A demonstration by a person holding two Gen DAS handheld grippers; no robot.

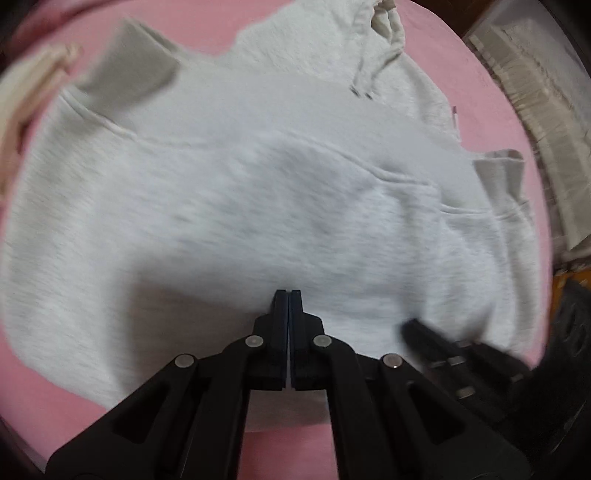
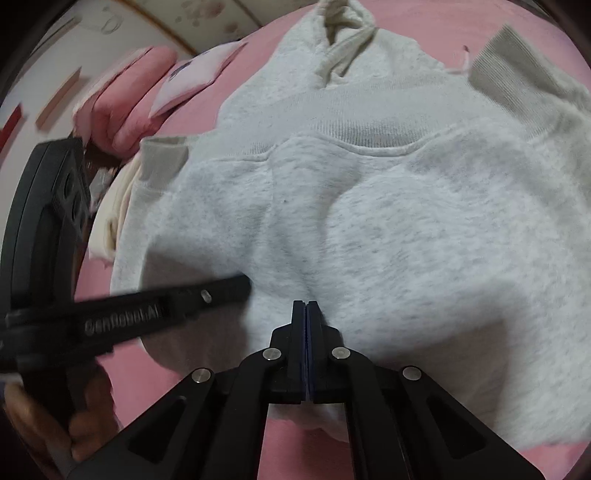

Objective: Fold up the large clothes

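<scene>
My light grey fleece hoodie [image 1: 258, 206] lies on the pink bed sheet [image 1: 55, 380], its lower half folded up. My left gripper [image 1: 287, 295] and right gripper [image 2: 306, 306] both pinch its near fold. Further folds seem to remain.

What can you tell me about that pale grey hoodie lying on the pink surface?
The hoodie is pale heather-grey fleece with ribbed cuffs, a ribbed hem band, a hood and drawstrings at the far end. It lies spread but rumpled on the pink surface, already partly folded, hem band across its middle. The left hand-held gripper and right hand-held gripper are closed, each apparently pinching its near edge.
</scene>
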